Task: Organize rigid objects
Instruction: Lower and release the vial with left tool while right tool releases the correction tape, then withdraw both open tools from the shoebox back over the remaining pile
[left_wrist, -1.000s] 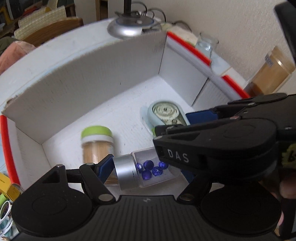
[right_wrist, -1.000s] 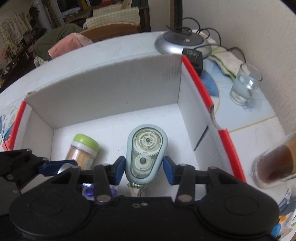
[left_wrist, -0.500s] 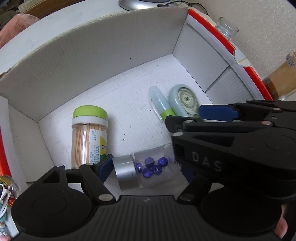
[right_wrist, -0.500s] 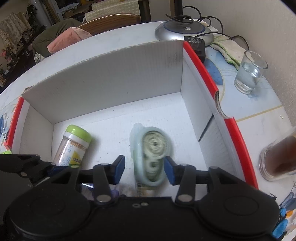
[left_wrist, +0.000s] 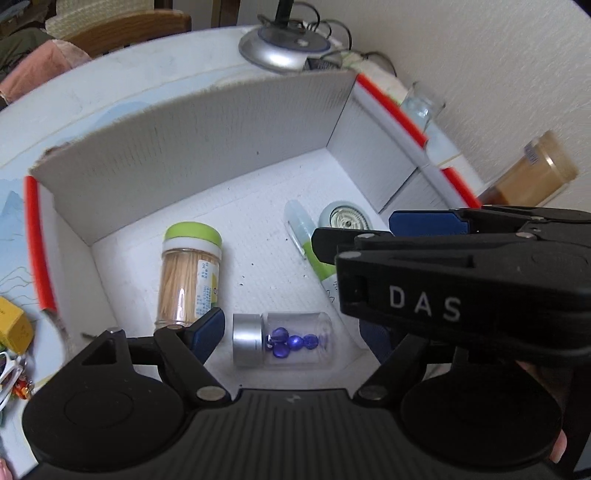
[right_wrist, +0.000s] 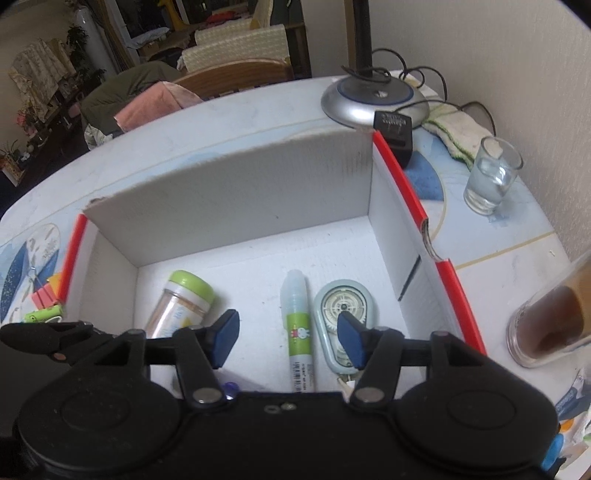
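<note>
A white cardboard box with red edges (left_wrist: 192, 147) (right_wrist: 229, 206) holds four items. A small clear jar with a silver cap and blue beads (left_wrist: 282, 343) lies on the box floor between the open fingers of my left gripper (left_wrist: 291, 332), apart from them. A toothpick jar with a green lid (left_wrist: 188, 273) (right_wrist: 181, 302) lies at the left. A glue stick (right_wrist: 297, 325) (left_wrist: 306, 243) and a correction tape dispenser (right_wrist: 341, 310) (left_wrist: 341, 219) lie at the right. My right gripper (right_wrist: 288, 338) is open and empty above them; it crosses the left wrist view (left_wrist: 424, 236).
A lamp base (right_wrist: 375, 98) with cables, a black adapter (right_wrist: 393, 136) and a cloth (right_wrist: 458, 129) sit behind the box. A glass of water (right_wrist: 491, 177) and a jar of brown liquid (right_wrist: 550, 317) stand to its right. Coloured clips (right_wrist: 44, 299) lie at its left.
My left gripper opened and let go of the bead jar, which now lies on the box floor. My right gripper released the correction tape beside the glue stick, opened wide and rose.
</note>
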